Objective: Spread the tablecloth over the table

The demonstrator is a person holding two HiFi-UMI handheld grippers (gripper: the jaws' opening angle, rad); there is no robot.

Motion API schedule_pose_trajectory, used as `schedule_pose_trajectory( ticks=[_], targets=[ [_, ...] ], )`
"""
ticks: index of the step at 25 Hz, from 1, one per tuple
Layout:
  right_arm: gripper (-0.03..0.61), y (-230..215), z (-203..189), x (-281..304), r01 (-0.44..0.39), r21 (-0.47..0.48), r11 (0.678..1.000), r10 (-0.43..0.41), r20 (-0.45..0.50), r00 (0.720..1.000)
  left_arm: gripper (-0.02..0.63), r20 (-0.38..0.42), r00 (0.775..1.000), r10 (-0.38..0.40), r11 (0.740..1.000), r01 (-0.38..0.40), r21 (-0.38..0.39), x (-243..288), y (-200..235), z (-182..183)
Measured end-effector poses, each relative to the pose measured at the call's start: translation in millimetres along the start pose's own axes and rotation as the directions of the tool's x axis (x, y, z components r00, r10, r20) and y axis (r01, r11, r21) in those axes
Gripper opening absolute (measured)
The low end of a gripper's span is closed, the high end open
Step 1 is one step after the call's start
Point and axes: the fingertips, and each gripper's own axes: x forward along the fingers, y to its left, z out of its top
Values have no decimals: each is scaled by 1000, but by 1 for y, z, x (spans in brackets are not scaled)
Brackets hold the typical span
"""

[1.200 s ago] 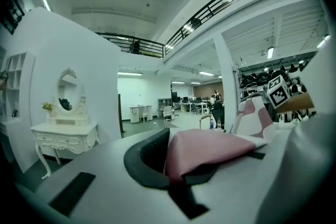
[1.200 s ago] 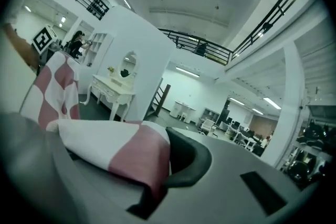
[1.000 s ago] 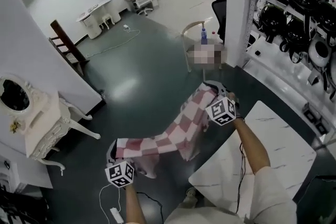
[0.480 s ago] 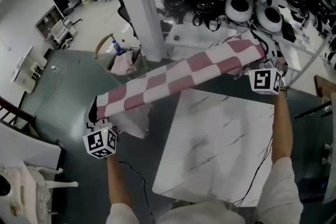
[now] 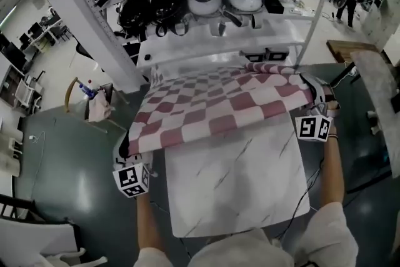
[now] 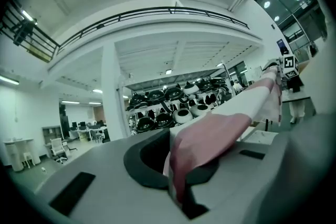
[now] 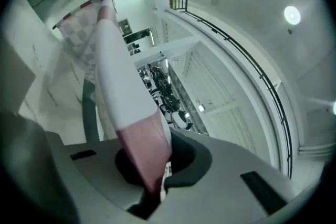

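Pink-and-white checked fabric: the tablecloth [image 5: 215,106] is stretched between both tongs above the far part of the table [image 5: 237,191]. It hides the table's far edge, and whether it rests on the top there cannot be told. The table's near edge is cut off by the person's shoulders.

Head view: the jaw tips of the left gripper [image 5: 127,150] and the right gripper [image 5: 310,92] are buried under the cloth's corners. Only the dark bodies and the marker cubes show.

Left gripper view: the left gripper [image 6: 178,191] is clenched on a bunched pink fold, and the cloth runs away to the right as a taut band. Right gripper view: the right gripper [image 7: 155,189] is clamped on a pink-then-white fold that rises to the far left.

The cloth is soft and matte, rippled along its far right edge. The tabletop is white, smooth and grey-veined like marble, roughly square. The floor [image 5: 62,159] is dark green and glossy. Beyond the table a rack [image 5: 206,40] holds rounded black and white helmets [image 5: 203,0], with details blurred. A white pillar [image 5: 81,15] stands to the left.
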Motion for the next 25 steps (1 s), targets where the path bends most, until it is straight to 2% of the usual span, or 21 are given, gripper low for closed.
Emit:
schedule_pose_trajectory(
  ticks=[4, 8, 11, 15, 19, 25],
  targets=[
    [15, 62, -43, -97, -98, 15, 995, 99, -149, 984, 26, -71, 995, -66, 998, 67, 5, -41, -34, -38],
    [16, 132, -70, -194, -193, 77, 978, 207, -274, 939, 26, -142, 983, -120, 991, 126, 38, -108, -60, -79],
    [15, 169, -79, -245, -248, 92, 964, 264, -328, 907, 26, -182, 972, -147, 982, 166, 91, -153, -72, -108],
    [15, 179, -84, -288, -249, 111, 962, 273, -370, 888, 26, -227, 958, -174, 967, 209, 144, -201, -85, -129],
    [15, 185, -91, -337, -237, 147, 960, 276, -391, 878, 26, -231, 955, -183, 971, 212, 108, -245, -103, -138],
    [15, 204, -110, -394, -280, 187, 941, 333, -387, 860, 26, -295, 941, -168, 975, 203, 93, -295, -131, -156]
  ],
)
